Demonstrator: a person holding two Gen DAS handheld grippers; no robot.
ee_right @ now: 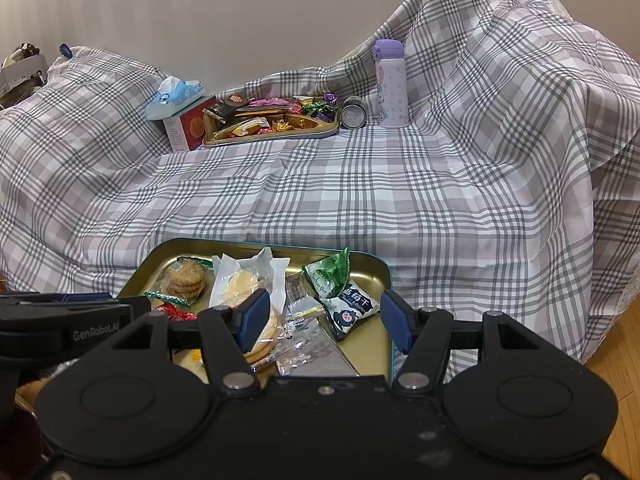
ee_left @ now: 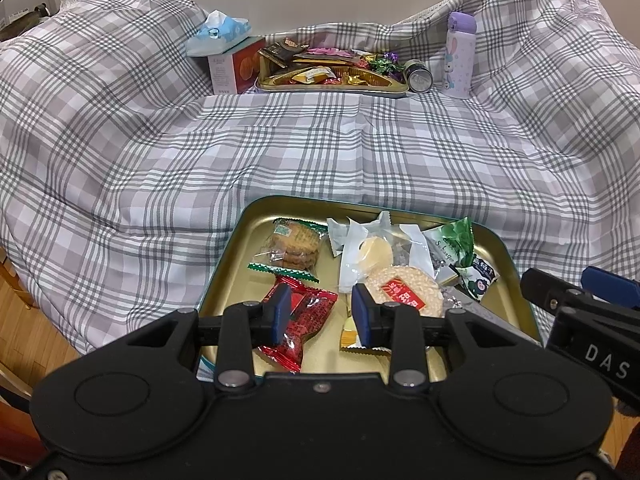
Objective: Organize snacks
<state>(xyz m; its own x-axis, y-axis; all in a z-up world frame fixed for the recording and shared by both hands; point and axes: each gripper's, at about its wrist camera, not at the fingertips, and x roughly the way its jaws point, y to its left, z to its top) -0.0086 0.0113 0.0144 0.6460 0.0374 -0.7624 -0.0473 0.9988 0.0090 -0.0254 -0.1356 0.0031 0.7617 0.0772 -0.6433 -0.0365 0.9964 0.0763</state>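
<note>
Left wrist view: wide bare checked cloth [ee_left: 320, 152] across middle. Near tin tray [ee_left: 224, 256] at bottom centre holds biscuit pack [ee_left: 294, 246], red pack [ee_left: 304, 320], rice cracker [ee_left: 408, 294]. Left gripper [ee_left: 320, 312] open, holding nothing.

Right wrist view: far tray [ee_right: 272, 136] upper middle, full of sweets. Bottle [ee_right: 390, 84] upper right of far tray. Right gripper [ee_right: 324, 320] open over near tray, holding nothing.

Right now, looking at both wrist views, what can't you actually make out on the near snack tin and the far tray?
- Near tin: its front edge is hidden in both views by the tool bodies.
- Red packet: partly behind the left tool in the left view; only a sliver shows in the right.
- Far tray: the wrappers overlap and their print is too small to read.
- Lying can: label too small.
- Right tool: only its side shows in the left view.
</note>
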